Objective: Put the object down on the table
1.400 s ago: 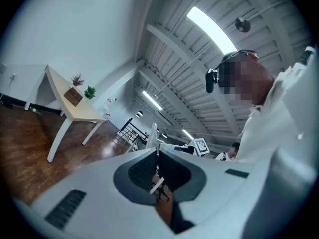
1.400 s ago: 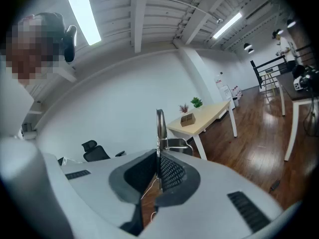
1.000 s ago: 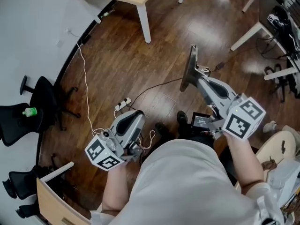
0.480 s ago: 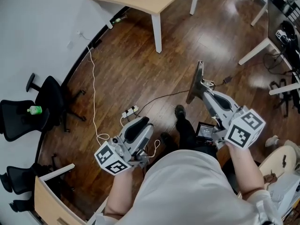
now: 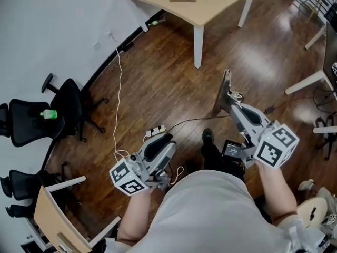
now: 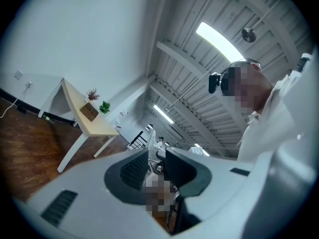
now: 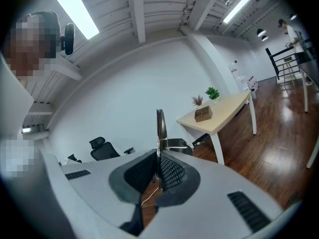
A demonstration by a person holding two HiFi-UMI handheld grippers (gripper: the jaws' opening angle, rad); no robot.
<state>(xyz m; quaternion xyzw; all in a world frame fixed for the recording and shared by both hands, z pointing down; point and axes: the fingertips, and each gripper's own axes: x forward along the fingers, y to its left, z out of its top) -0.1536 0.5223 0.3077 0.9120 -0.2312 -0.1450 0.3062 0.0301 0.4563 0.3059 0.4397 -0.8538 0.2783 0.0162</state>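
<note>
Dark thin object [image 5: 225, 86], edge-on and hard to identify, pinched in right gripper [image 5: 230, 96]; left gripper [image 5: 160, 142] narrowly apart, empty.

Thin flat dark plate [image 5: 225, 86], edge-on, upright, pinched at its lower end in the right tongs [image 5: 230, 97], well apart from the pale wooden bench [image 5: 226, 3].

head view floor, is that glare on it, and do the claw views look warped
Head view: pale glare patches on the wood floor, wall base bowed. Left gripper view: fisheye, dark corners, ceiling light blown out. Right gripper view: same warp; flat metal object in the right claw looks sharp.
</note>
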